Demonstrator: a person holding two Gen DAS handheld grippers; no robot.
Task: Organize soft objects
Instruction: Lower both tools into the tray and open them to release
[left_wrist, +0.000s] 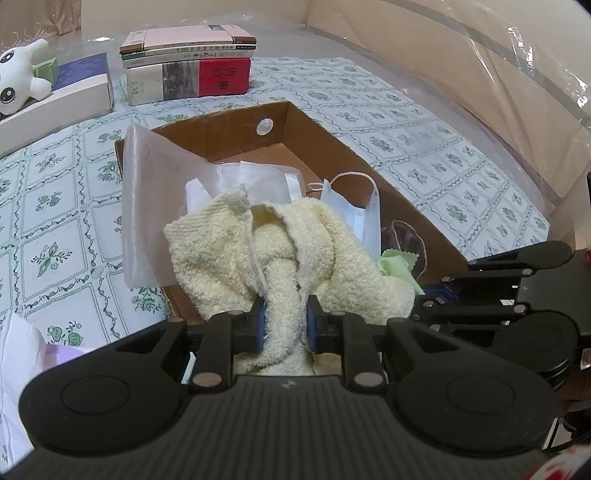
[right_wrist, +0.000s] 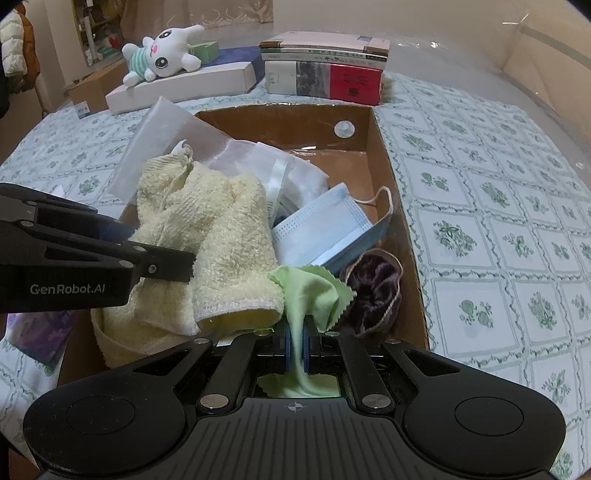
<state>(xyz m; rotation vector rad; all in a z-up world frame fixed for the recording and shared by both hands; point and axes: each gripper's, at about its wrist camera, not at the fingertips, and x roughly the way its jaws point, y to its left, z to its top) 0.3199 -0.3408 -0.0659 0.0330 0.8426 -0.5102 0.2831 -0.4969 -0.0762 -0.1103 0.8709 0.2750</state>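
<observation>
Yellow towel (left_wrist: 284, 258) pinched in left tool (left_wrist: 284, 325)

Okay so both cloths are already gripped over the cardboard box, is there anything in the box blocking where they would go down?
No lid, but the box is already crowded. Under the yellow towel in the left gripper lie white bags and a face mask. The green cloth in the right gripper hangs beside a purple scrunchie. Bare floor shows only at the far end.

Patterned tablecloth (right_wrist: 498, 221), beige wall (left_wrist: 424, 55), stacked books (right_wrist: 325, 70)
</observation>
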